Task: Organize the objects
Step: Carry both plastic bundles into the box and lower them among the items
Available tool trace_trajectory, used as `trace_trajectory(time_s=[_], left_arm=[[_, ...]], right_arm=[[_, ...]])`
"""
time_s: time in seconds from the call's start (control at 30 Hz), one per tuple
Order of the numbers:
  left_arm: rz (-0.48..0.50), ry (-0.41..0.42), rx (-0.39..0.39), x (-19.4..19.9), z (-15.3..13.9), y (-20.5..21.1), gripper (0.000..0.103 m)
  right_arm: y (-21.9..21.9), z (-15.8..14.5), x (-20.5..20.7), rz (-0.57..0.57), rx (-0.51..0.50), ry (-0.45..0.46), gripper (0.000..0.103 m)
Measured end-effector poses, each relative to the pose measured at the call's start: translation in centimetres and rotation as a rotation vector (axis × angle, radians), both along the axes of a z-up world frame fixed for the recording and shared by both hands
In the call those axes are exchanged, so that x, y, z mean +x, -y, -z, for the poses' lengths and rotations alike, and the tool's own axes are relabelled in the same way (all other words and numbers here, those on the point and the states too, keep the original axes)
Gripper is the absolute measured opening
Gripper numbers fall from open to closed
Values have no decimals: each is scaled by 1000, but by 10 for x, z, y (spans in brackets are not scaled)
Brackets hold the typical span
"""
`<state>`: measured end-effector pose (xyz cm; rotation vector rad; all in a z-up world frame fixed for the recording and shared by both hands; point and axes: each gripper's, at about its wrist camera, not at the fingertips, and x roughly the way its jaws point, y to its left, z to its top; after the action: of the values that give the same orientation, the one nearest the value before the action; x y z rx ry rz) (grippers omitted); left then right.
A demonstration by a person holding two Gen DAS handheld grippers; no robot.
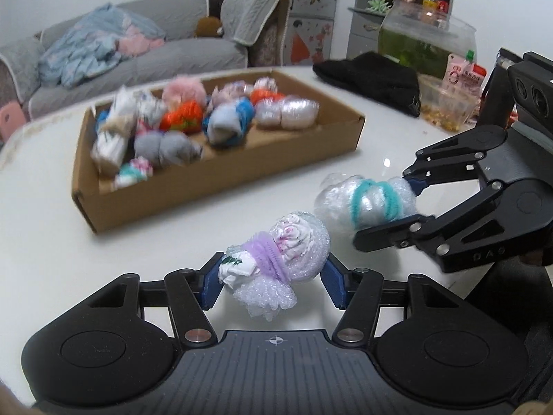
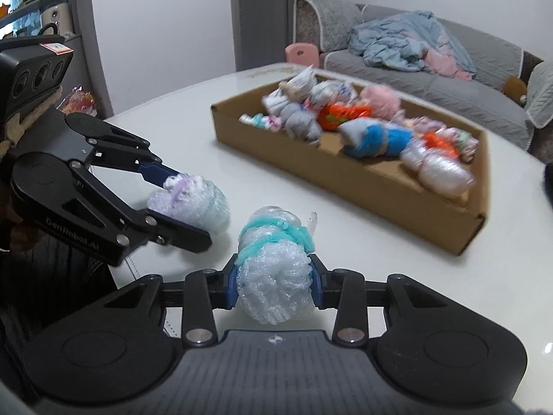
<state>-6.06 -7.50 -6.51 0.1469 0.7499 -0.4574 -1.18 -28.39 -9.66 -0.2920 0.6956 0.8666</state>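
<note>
1. Holding one wrapped bundle in each tool, you have the left gripper clamped on the purple-tied bundle and the right gripper clamped on the teal-tied bundle.
2. Both bundles sit low over the white table, just beside each other but apart.
3. The cardboard tray lies ahead of both tools, up and left of the left one, up and right of the right one; neither hand looks clearly nearer.
4. Each bundle's long axis runs forward along its fingers, roughly toward the tray.
5. Count: two bundles held, one tray, and about a dozen blurred bundles in it, so an exact number can't be given.
</note>
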Motion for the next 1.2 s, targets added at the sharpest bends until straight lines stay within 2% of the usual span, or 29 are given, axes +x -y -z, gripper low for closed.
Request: trace_trajectory(time_s=[0.13,0.33,0.5,0.7,0.9,1.0,1.2], left_arm=[[14,51,-4,18,-30,3,64],[31,115,-4,65,-79,14,64],[83,99,-1,106,-93,36,65],[136,15,-15,144,-68,59,64],[169,-68,4,161,-28,64,65],[164,-101,34,171,-14,63,65],[113,-122,83,181,-4,50,65]], right_arm=[[16,-28,15,36,19,38,35],[29,-72,55,71,27,106,35],[29,-83,93,65,20,106,35],[27,-61,127,63,-33,55,35],[31,-45,133,61,-58,16,35],[30,-41,138,54,-67,3,35],[15,-32,144,8,-84,-28,35]])
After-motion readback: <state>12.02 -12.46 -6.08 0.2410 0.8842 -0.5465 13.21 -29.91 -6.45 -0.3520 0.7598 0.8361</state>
